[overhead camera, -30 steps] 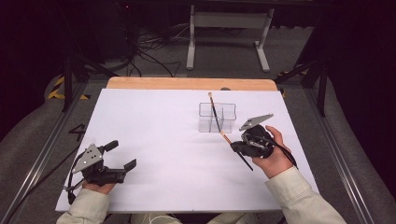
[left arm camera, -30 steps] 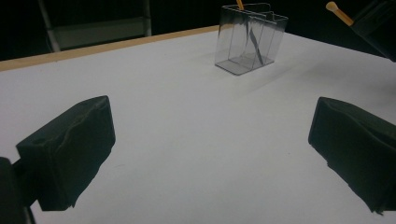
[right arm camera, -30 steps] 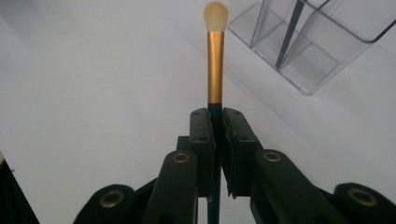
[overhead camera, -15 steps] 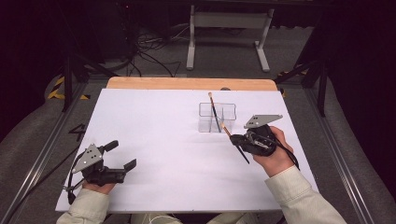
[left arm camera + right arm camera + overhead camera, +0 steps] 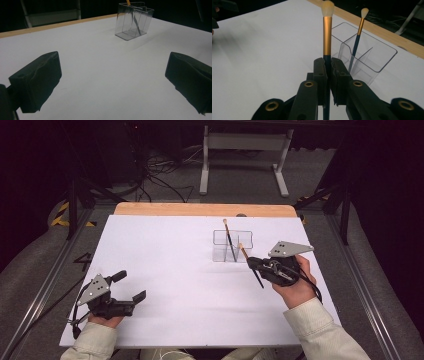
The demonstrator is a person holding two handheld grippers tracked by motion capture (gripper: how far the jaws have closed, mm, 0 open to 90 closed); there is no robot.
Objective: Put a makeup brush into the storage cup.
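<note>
Gold-ferruled dark-handled makeup brush [image 5: 327,32]: clamped upright between right claw [image 5: 327,75] pads, bristles above, beside clear plastic compartment holder [image 5: 232,246] | left claw [image 5: 131,287]: wide apart, empty, low over white table [image 5: 175,270]

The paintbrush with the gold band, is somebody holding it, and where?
Yes. The right hand-held gripper is shut on the dark-handled paintbrush with a gold ferrule and pale bristles, clamping the dark handle just below the ferrule. The left hand-held gripper is open and holds nothing.
</note>
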